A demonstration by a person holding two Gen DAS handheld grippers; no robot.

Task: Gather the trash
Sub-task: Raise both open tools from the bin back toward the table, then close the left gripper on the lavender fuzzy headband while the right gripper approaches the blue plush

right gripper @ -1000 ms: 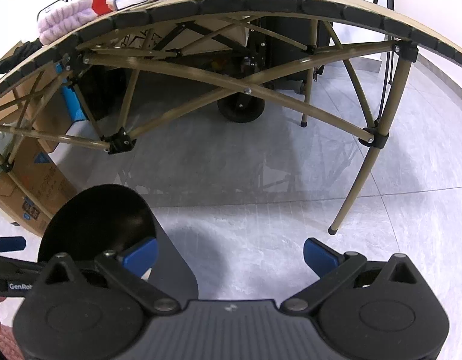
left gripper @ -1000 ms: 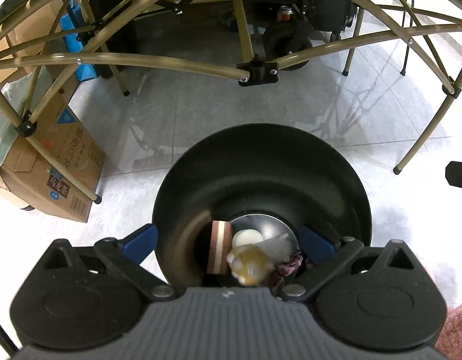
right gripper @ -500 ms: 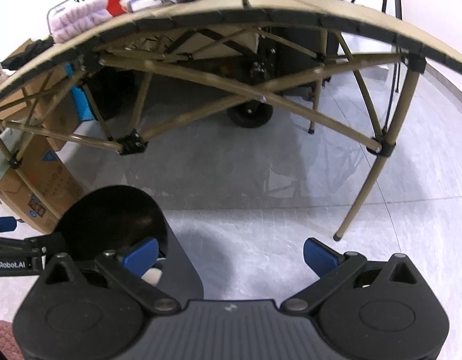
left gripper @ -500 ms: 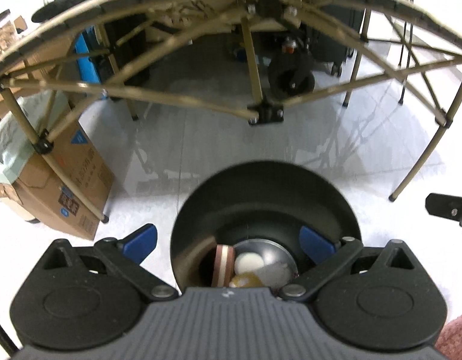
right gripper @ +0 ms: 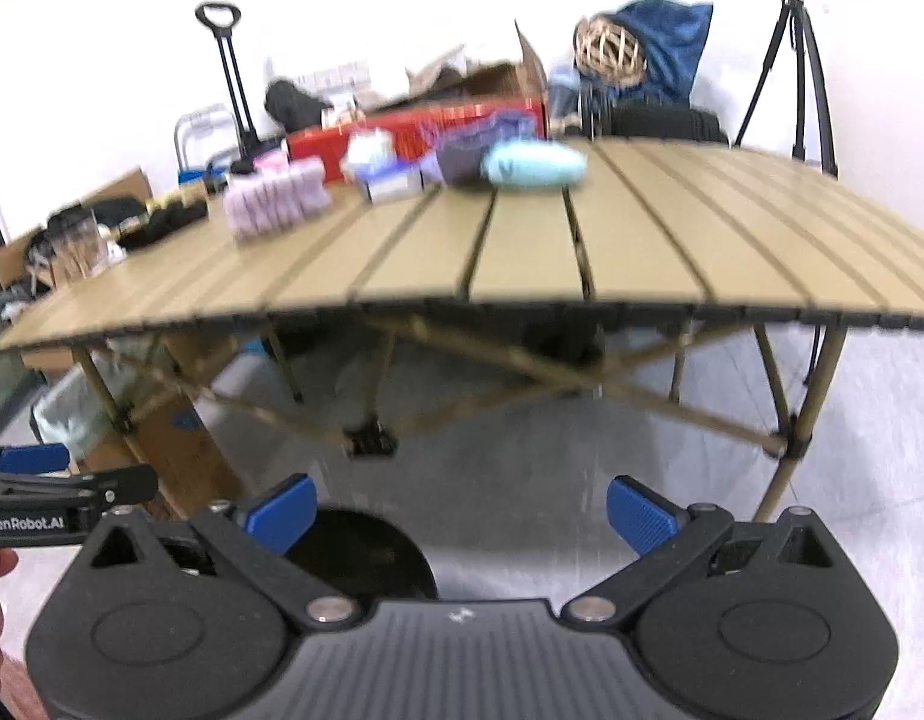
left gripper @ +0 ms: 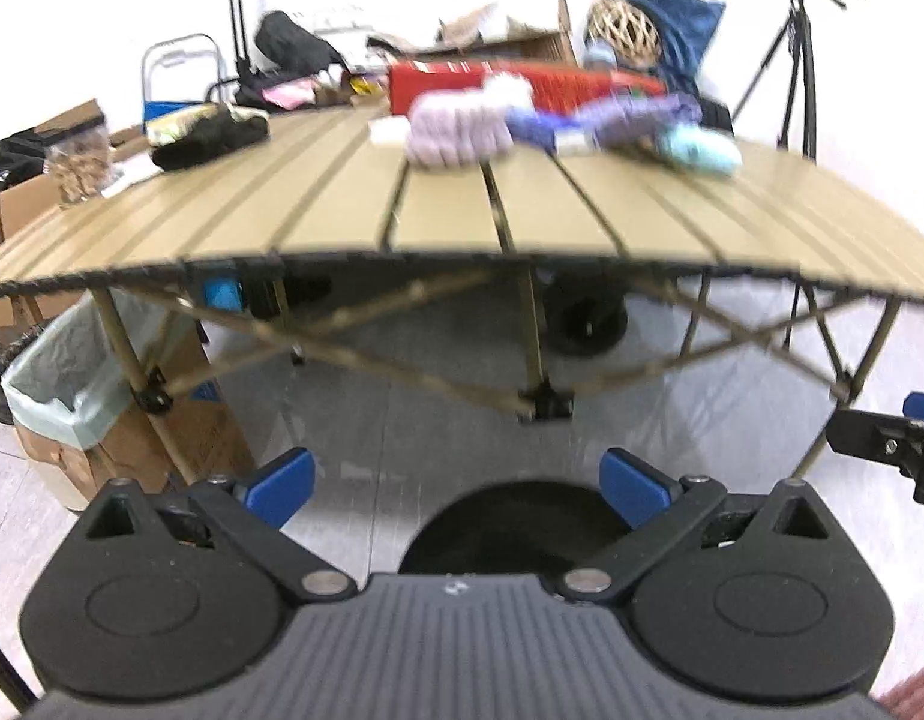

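Nearest, left gripper (left gripper: 456,483) with blue fingers wide apart, nothing between them; right gripper (right gripper: 462,507) the same, spread and empty. On the side of the left gripper, in the right wrist view, white print "GenRobot.AI". Just below and ahead, on the grey tiled floor (right gripper: 522,468), black trash bin (left gripper: 513,525), only its dark round mouth visible, contents not seen. Further, slatted tan folding table (left gripper: 450,222) on crossed legs. At its far side, lilac fluffy cloth (left gripper: 456,132), mint pouch (right gripper: 534,165), red box (left gripper: 522,87) with unreadable print. Beyond, tripod (right gripper: 798,54) against the white wall.
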